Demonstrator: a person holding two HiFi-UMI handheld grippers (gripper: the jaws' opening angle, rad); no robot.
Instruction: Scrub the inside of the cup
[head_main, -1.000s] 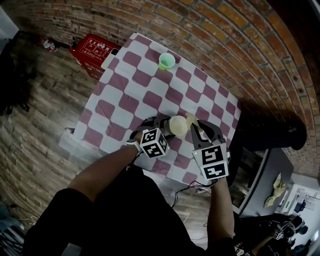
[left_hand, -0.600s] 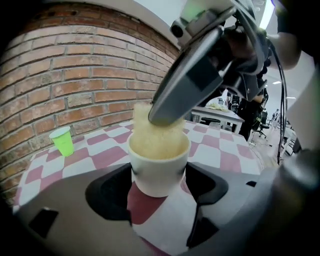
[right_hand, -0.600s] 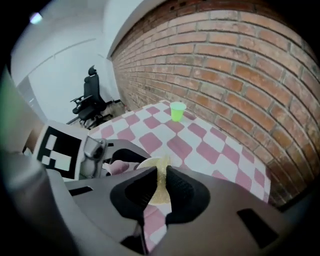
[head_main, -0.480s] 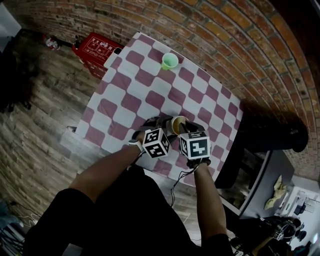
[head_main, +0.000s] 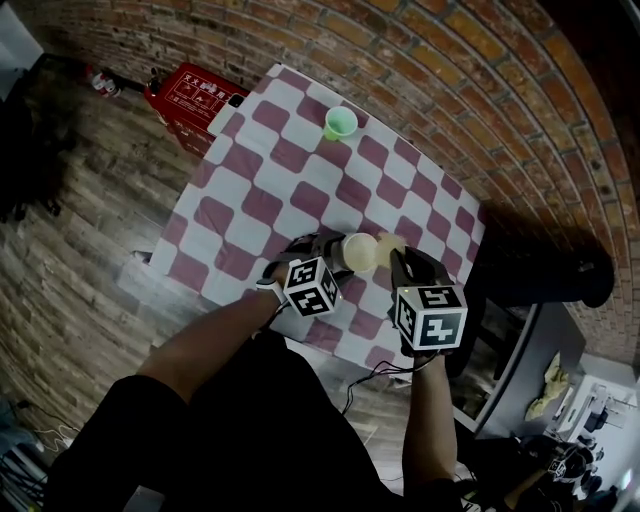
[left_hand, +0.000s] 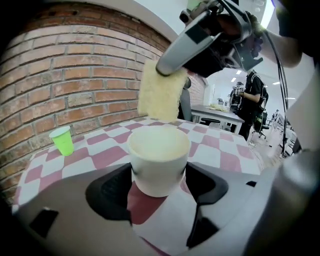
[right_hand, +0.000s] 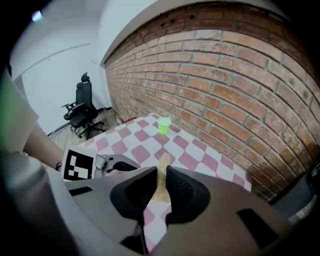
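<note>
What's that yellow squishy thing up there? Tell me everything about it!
It's a sponge, a thin, pale yellow rectangle with a rough, crumbly-looking surface. The right gripper pinches its top between its fingers, so it hangs down flat. It's in the air close to the white cup's rim, not inside it, and touches nothing else.

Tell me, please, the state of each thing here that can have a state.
left gripper: fingers shut on the white cup.
right gripper: fingers shut on the sponge.
white cup: held, open mouth, sponge not inside it.
sponge: pinched at its top edge, hanging just above the white cup's mouth.
green cup: upright on the table, apart from both grippers.
</note>
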